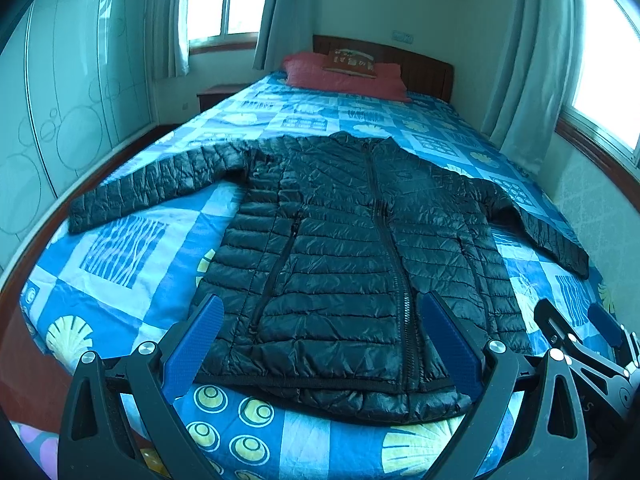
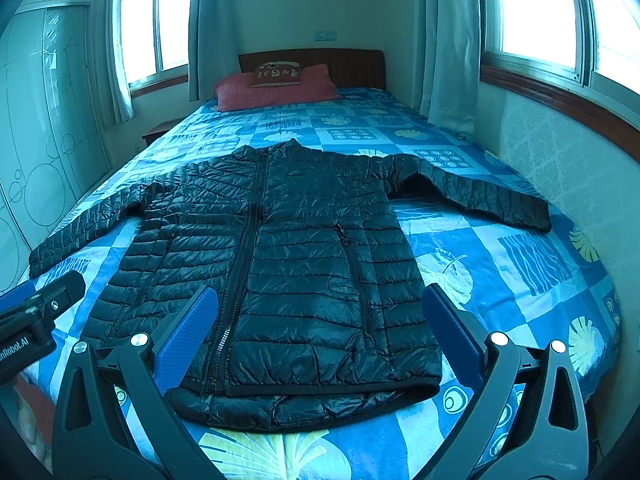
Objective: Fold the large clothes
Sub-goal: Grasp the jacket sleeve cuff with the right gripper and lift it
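Black jacket (image 1: 344,264) lies flat on bed (image 1: 120,304); left claw (image 1: 322,340) and right claw (image 2: 320,336) spread apart.

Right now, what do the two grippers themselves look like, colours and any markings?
Both look alike: the left gripper and right gripper each have two black curved arms with triangular cut-outs, round silver bolts at the joints, and flat fingers faced with textured blue pads. White lettering ending in "Robot.AI" shows on the left one's body in the right wrist view.
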`<state>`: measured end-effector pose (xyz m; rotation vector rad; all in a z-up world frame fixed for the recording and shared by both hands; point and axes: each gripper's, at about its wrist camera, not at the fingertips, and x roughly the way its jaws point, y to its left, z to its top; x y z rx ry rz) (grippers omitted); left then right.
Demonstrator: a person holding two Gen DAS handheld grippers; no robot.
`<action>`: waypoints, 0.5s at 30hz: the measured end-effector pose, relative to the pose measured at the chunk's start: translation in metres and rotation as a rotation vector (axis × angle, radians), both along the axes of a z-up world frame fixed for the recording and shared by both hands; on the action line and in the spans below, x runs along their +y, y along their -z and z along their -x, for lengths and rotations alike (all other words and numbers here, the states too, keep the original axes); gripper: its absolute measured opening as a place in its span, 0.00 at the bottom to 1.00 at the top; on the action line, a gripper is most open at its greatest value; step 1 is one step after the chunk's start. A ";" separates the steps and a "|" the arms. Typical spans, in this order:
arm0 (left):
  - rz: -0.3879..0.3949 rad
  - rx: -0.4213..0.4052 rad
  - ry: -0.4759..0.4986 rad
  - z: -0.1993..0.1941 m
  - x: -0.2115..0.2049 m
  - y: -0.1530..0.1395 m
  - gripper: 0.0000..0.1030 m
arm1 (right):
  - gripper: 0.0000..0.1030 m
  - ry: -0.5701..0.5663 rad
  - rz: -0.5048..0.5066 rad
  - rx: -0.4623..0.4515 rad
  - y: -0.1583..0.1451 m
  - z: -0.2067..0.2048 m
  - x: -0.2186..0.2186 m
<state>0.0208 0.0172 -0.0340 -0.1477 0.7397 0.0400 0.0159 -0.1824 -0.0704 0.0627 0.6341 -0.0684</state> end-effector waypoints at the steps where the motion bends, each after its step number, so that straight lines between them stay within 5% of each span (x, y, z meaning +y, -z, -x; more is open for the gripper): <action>1: 0.017 0.008 -0.003 -0.006 0.006 0.003 0.95 | 0.98 -0.002 -0.011 0.012 0.004 -0.004 -0.002; 8: 0.090 0.028 -0.096 -0.060 0.066 0.025 0.95 | 0.98 0.033 -0.186 0.055 0.022 -0.057 -0.057; 13: 0.156 0.045 -0.212 -0.108 0.132 0.052 0.95 | 0.96 0.153 -0.364 0.060 0.046 -0.104 -0.138; 15: 0.179 0.057 -0.292 -0.127 0.168 0.070 0.95 | 0.75 0.206 -0.405 0.064 0.056 -0.120 -0.169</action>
